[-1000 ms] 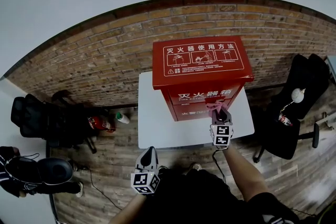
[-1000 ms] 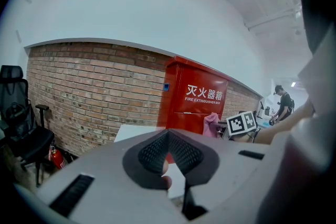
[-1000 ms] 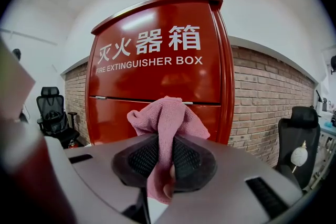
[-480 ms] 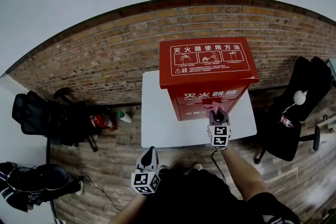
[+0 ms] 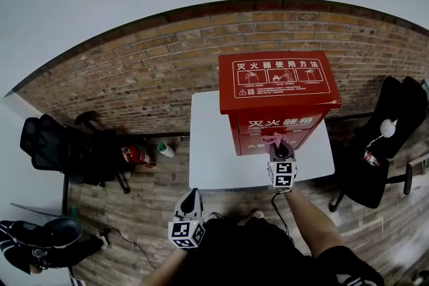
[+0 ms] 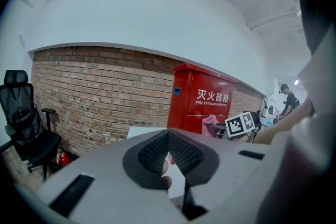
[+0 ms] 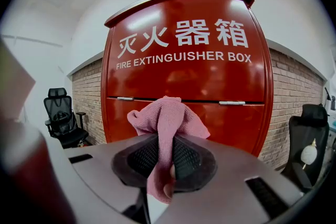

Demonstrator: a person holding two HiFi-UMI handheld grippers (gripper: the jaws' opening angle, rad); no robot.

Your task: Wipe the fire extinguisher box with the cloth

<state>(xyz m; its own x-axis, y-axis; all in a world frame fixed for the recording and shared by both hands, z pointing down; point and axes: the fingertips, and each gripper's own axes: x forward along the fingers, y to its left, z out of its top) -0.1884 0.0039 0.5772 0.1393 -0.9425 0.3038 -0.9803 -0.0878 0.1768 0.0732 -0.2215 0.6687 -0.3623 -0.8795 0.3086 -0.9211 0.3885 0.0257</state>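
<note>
The red fire extinguisher box (image 5: 278, 100) stands on a white table (image 5: 214, 157) against the brick wall, and its front fills the right gripper view (image 7: 186, 60). My right gripper (image 5: 277, 144) is shut on a pink cloth (image 7: 167, 120), held just in front of the lower half of the box's front (image 5: 271, 136); whether the cloth touches the box I cannot tell. My left gripper (image 5: 190, 199) hangs low near my body, left of the table, shut with nothing in it (image 6: 168, 157). The box (image 6: 202, 102) and the cloth (image 6: 211, 124) also show in the left gripper view.
A black office chair (image 5: 60, 151) stands at the left, with a small red extinguisher (image 5: 137, 156) and a white bottle (image 5: 164, 149) on the floor beside the table. Another black chair (image 5: 385, 137) stands at the right. Behind runs a brick wall (image 5: 134, 77).
The box and table have drifted right in the head view as my head turned. The right gripper stays at the box's front with the cloth; the left gripper has not moved.
</note>
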